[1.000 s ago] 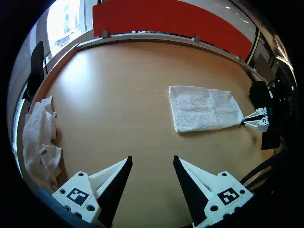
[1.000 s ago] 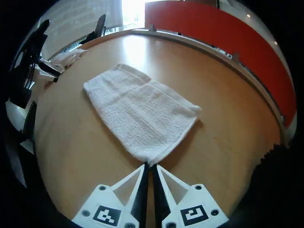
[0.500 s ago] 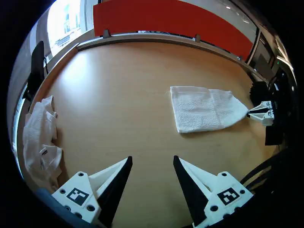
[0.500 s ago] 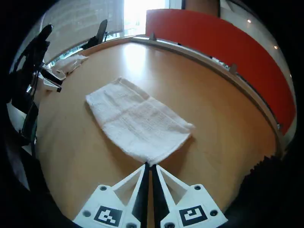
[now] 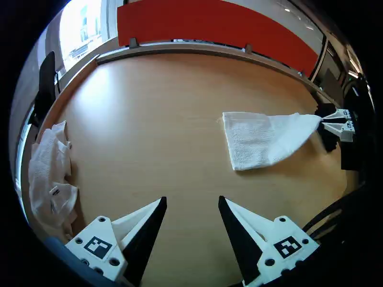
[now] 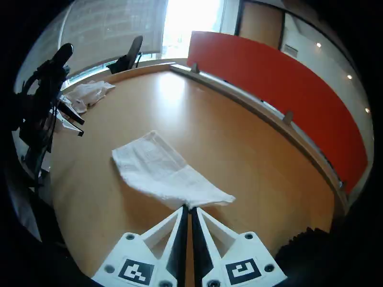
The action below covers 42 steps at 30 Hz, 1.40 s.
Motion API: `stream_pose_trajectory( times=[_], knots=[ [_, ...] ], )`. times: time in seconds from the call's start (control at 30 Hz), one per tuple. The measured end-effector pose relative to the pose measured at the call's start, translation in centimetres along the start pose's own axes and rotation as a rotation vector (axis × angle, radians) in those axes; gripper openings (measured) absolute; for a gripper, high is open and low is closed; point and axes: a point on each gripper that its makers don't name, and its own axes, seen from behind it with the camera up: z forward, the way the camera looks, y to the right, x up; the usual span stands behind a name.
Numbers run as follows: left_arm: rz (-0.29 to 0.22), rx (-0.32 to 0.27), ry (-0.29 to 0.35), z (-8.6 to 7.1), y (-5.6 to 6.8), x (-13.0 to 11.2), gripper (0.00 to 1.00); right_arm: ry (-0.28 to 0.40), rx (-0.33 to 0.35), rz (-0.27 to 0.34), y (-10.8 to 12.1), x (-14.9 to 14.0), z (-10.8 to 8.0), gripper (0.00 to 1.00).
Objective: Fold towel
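Pinching towel [image 6: 158, 172] corner: right gripper [image 6: 187, 209].

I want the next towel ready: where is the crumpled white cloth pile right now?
In the left gripper view the cloth pile lies at the picture's left, on the table's edge, far from the towel the right gripper holds.

Towel [image 6: 160, 173] rough terry cloth; table [image 6: 225, 129] glossy wood

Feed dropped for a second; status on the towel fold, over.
Right gripper shut on towel corner, corner raised. Left gripper open, holding nothing. Rest of towel flat on table. Cloth pile at table edge, well clear.
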Motion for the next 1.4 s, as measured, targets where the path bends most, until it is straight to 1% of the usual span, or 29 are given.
stream_pose_trajectory(
  times=[0.2, 0.3, 0.47, 0.6, 0.97, 1.4],
  knots=[
    [-0.001, -0.002, 0.004, -0.2, 0.1, 0.1, 0.79, 0.021, -0.014, -0.015, 0.8, 1.2, -1.0, 0.05],
    [-0.001, -0.004, 0.004, -0.2, 0.2, 0.1, 0.79, 0.024, -0.015, -0.022, 1.0, 1.5, -1.2, 0.05],
    [-0.002, -0.007, 0.004, -0.2, 0.5, 0.0, 0.79, 0.022, -0.002, -0.039, 0.5, 1.6, -1.0, 0.05],
    [-0.003, -0.012, 0.006, -0.2, 0.8, 0.0, 0.79, 0.023, 0.013, -0.056, -0.4, 1.9, -0.6, 0.05],
    [-0.006, -0.018, 0.012, -0.2, 1.2, 0.3, 0.79, 0.039, 0.076, -0.095, -3.5, 3.6, 1.5, 0.05],
    [-0.016, -0.023, 0.02, -0.4, 1.2, 0.4, 0.79, 0.055, 0.155, -0.122, -7.5, 5.8, 4.7, 0.05]
  ],
)
